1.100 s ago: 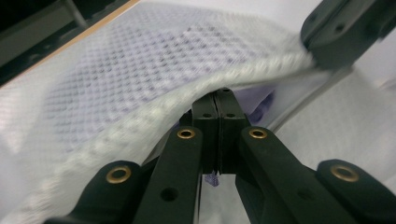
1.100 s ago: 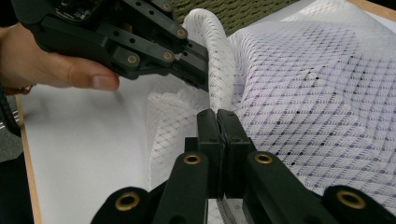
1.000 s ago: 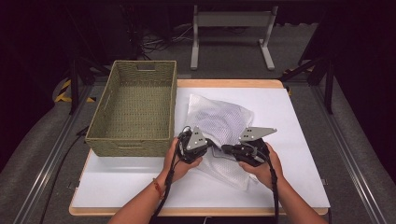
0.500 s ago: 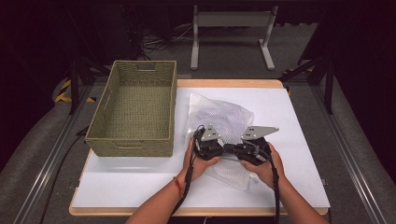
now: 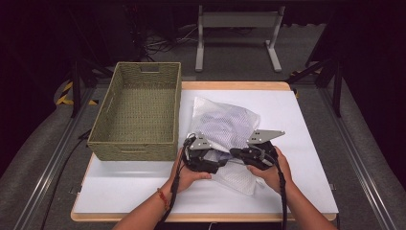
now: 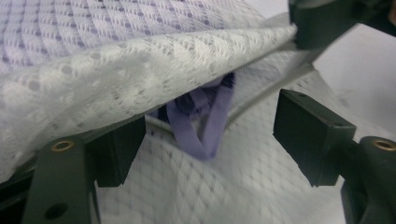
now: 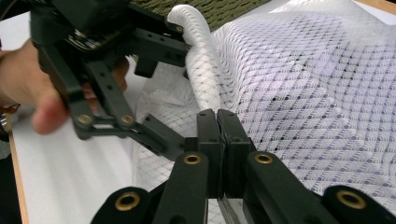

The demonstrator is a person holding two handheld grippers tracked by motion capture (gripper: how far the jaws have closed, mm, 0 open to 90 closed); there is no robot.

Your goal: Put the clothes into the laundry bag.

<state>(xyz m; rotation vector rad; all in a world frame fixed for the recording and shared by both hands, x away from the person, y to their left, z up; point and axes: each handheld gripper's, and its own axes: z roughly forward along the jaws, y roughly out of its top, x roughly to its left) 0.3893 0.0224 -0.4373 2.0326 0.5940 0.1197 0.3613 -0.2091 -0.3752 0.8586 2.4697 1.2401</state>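
No text, label, brand, number or sign can be read in any of the views. The white mesh laundry bag (image 5: pixel 224 129), the woven olive-green rectangular basket (image 5: pixel 139 115), the white board-topped table (image 5: pixel 297 124) and the two black hand-held grippers carry no legible lettering. The yellow-and-black striped tape (image 5: pixel 64 93) on the floor at the left is a pattern, not writing.
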